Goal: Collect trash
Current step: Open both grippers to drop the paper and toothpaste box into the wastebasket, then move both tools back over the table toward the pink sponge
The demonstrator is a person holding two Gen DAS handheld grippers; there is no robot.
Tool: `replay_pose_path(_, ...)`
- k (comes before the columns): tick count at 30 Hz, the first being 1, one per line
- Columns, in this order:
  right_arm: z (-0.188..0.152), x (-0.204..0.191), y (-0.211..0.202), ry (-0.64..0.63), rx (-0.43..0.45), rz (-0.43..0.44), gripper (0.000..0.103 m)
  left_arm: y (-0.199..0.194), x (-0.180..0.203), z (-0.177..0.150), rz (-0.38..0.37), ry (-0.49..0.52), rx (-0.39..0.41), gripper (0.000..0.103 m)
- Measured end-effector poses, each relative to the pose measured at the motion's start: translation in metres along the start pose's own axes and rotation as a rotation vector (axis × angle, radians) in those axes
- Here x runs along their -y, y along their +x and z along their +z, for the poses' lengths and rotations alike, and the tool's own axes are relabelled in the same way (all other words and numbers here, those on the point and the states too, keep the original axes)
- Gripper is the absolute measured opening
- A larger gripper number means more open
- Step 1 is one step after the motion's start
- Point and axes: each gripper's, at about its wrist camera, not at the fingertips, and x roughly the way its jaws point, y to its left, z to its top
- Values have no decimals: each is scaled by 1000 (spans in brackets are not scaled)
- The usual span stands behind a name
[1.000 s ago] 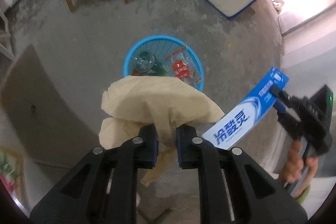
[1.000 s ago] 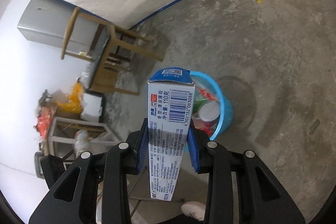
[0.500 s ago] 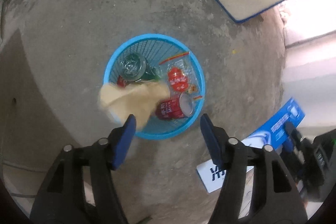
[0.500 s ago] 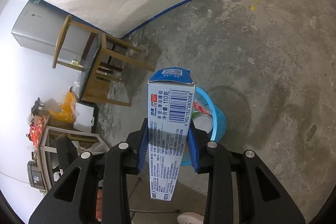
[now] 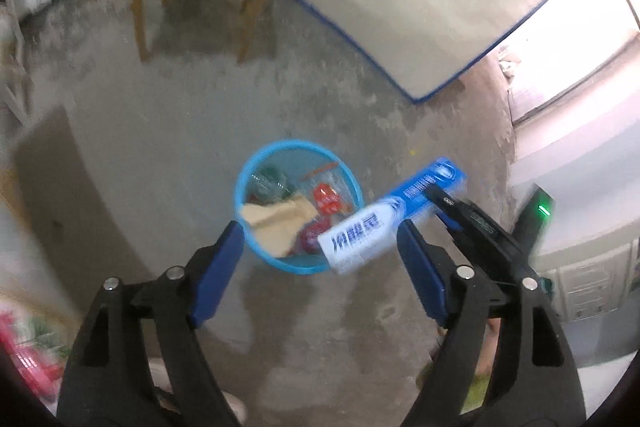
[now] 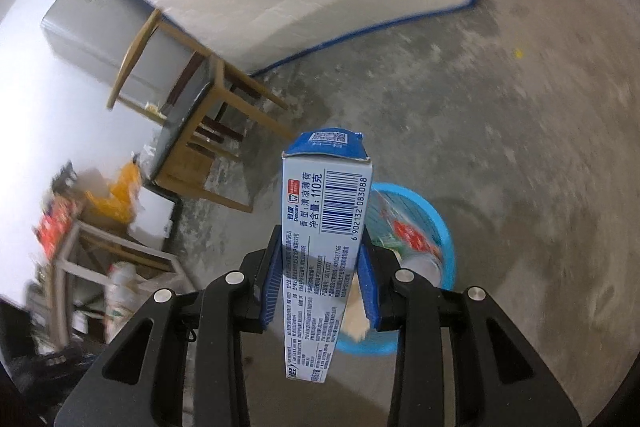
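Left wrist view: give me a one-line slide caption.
Open left hand-held gripper above blue basket holding tan paper; right hand-held gripper brings toothpaste box over.

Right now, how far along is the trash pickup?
Done: the brown paper lies in the blue basket with a red can and other trash, and the left gripper is open. In hand: the right gripper clamps the toothpaste box near the basket. Left: dropping it in.
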Motion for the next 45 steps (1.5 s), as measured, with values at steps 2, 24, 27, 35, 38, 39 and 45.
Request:
replay_pose_path(2,-10,-20,22,-99,34,-29,36,-39,-8,-12,31,28,67,79)
replay_pose_path(24,-55,7,-50,-231,-39,-140,67,-244,-123,-214,260,-170,399,83)
replay_pose_path(27,-65,-10,-70,-213,-72,-55,73,-265,-137,-245,285,-216,425,83)
replay_pose_path(35,-112,-117,-124,-338,-150,163,83,-309,-176,-318,430,-336,502,83)
replay_pose_path(38,-140,-173,-129,-478,-203,205,86,-323,-193,-350,448,-418,544,83)
replay_pose_path(39,-153,-196,-130,-544,-220,221,88,-326,-198,-361,452,-445,555,83)
replay_pose_path(45,-229,-293,-132,-807,-280,308,94,-337,-229,-402,476,-568,599,83)
